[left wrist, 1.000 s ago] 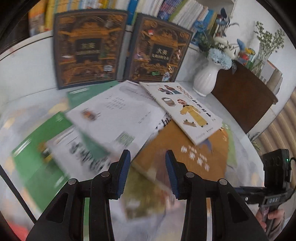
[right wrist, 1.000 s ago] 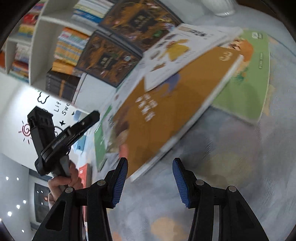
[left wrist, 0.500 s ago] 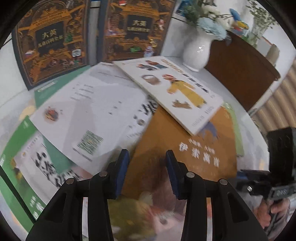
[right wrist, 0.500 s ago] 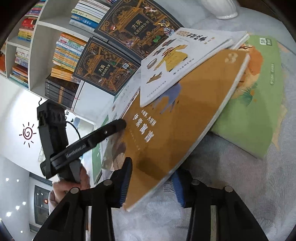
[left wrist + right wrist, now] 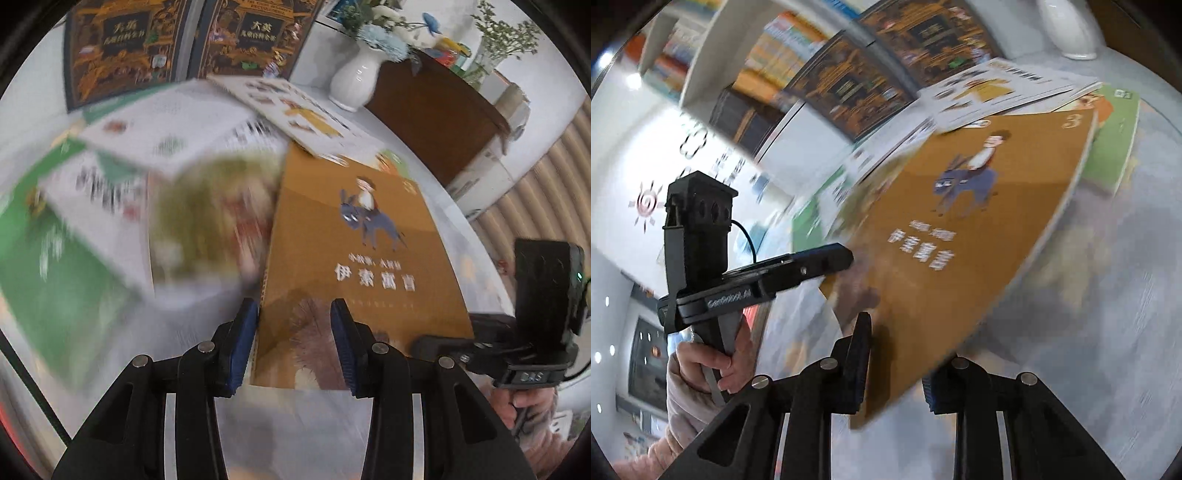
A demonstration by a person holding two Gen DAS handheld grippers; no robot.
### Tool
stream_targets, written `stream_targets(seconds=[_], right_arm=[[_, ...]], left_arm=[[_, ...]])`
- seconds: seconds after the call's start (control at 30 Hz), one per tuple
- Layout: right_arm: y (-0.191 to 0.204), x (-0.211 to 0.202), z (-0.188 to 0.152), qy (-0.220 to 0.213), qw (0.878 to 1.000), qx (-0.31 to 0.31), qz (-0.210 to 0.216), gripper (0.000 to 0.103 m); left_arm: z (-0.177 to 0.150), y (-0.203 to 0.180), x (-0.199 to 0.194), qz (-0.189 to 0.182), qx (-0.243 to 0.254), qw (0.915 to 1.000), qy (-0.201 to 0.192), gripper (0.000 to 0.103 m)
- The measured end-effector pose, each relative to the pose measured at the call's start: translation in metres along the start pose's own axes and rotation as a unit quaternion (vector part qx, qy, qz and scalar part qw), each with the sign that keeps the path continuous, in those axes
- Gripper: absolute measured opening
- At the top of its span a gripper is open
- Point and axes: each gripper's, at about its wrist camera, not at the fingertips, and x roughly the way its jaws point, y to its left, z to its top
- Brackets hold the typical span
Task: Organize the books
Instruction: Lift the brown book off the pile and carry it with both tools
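Right hand-held gripper (image 5: 895, 363): we see its jaws closing on the near corner of the orange book (image 5: 964, 229), one pad above the cover, one below.
Left hand-held gripper (image 5: 293, 341): narrowly parted, fingers astride the same book's near left corner; we cannot tell if the pads press it.
Orange book: tilted, far edge tucked under the white picture book (image 5: 295, 114), among scattered books on the counter (image 5: 1089, 295).
Vase (image 5: 354, 81): white, holding flowers, beyond the books.
Hands: one hand (image 5: 709, 365) grips the left handle.
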Motion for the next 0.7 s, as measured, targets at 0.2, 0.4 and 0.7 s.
stream_targets(seconds=[0.2,0.4,0.7], right_arm=[[0.026,-0.013,-0.073,0.076,0.995,-0.055,0.013,0.024],[-0.002,-0.068,-0.093,0.070,0.996,-0.025,-0.054,0.055],[-0.061,-0.072,-0.062,0.061,0.998,0.019,0.025,0.051]], left_arm=[[-0.093,-0.017,-0.030,-0.025,-0.009,0.9995,0.017,0.037],[-0.099,-0.017,-0.031,-0.030,-0.020,0.9991,0.021,0.037],[-0.079,0.003,-0.004,-0.137,-0.082,0.9869,0.022,0.037]])
